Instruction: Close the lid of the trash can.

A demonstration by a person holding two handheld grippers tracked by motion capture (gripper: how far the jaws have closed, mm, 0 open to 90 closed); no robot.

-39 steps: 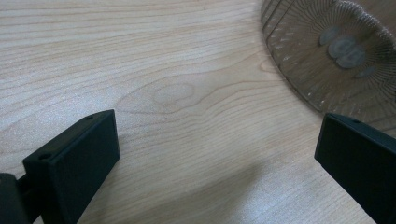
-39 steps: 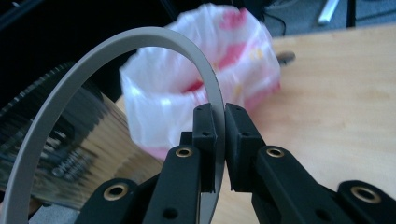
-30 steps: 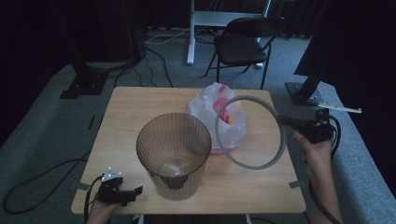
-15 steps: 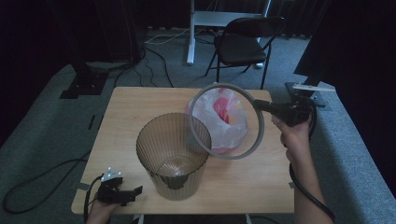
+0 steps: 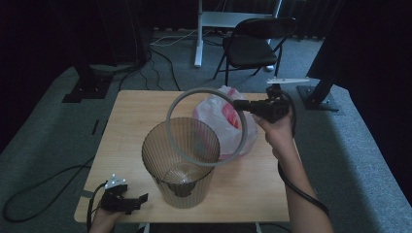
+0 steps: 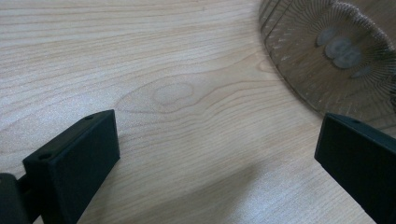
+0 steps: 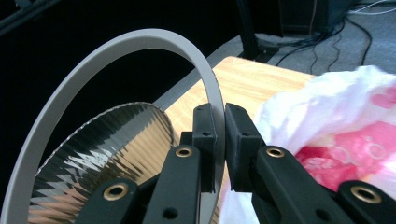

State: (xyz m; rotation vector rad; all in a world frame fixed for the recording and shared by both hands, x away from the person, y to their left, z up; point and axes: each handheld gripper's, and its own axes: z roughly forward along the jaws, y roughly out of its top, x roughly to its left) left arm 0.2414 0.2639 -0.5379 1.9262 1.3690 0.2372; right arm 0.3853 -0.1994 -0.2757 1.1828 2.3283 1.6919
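My right gripper (image 5: 239, 104), pinching the grey plastic ring (image 5: 206, 127), has swung it over the ribbed translucent bin (image 5: 180, 162) (seating comes next); left gripper (image 5: 138, 200) idles spread.

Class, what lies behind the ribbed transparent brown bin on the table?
Behind the ribbed transparent brown bin lies a white-and-pink plastic bag; the grey ring and bin cover its left edge.

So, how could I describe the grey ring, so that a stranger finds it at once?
Start at the light wooden table and find the tall ribbed translucent bin at its middle. Above the bin's rim, tilted in the air, hangs the thin grey plastic ring, pinched by the right claw. It alone touches no table.
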